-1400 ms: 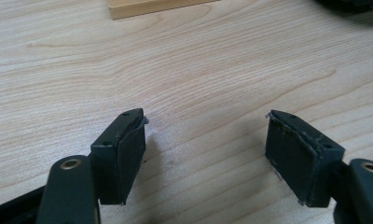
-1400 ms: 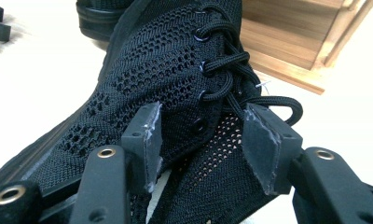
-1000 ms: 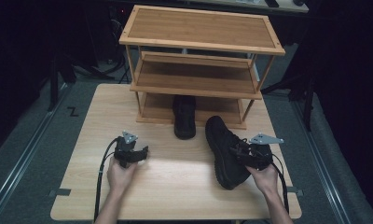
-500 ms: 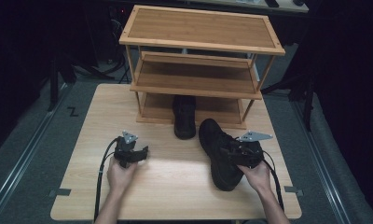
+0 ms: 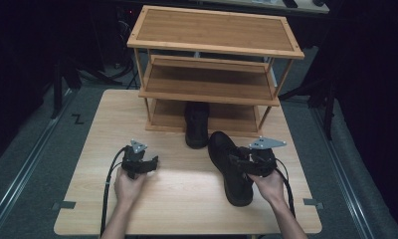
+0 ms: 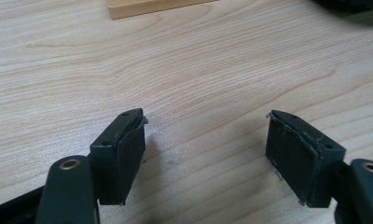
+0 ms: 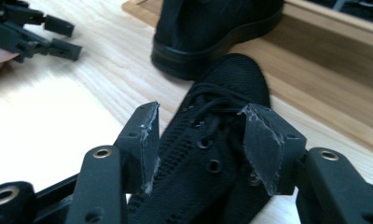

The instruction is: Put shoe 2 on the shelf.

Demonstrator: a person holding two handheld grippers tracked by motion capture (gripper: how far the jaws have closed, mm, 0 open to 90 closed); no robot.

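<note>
Bench (image 5: 187,209): light wood top, seen from the high view. At its 12 o'clock edge stands a three-tier wooden shoe rack (image 5: 214,30); top and middle shelves bare.

Bottom shelf of the rack holds one black shoe (image 5: 196,122), toe end projecting out over the bench toward 6 o'clock. In the right gripper view its sole and heel sit just beyond the second shoe's toe, close, contact not resolvable.

Second black shoe (image 5: 230,167): a laced knit high-top lying on the bench at roughly 4 o'clock from centre, outside the rack, toe toward 11 o'clock, heel toward 6 o'clock.

Right hand-held gripper (image 7: 201,137): jaws straddle the laced upper of the second shoe, one pad on each side of the eyelets. Left pad lies against the knit; right pad is at the fabric edge, so a firm clamp cannot be told. The right hand (image 5: 269,186) holds it at the shoe's 3 o'clock side.

Left hand-held gripper (image 6: 205,140): released, jaws spread wide over bare bench, nothing between them. It sits at about 8 o'clock from centre, well apart from both shoes.
</note>
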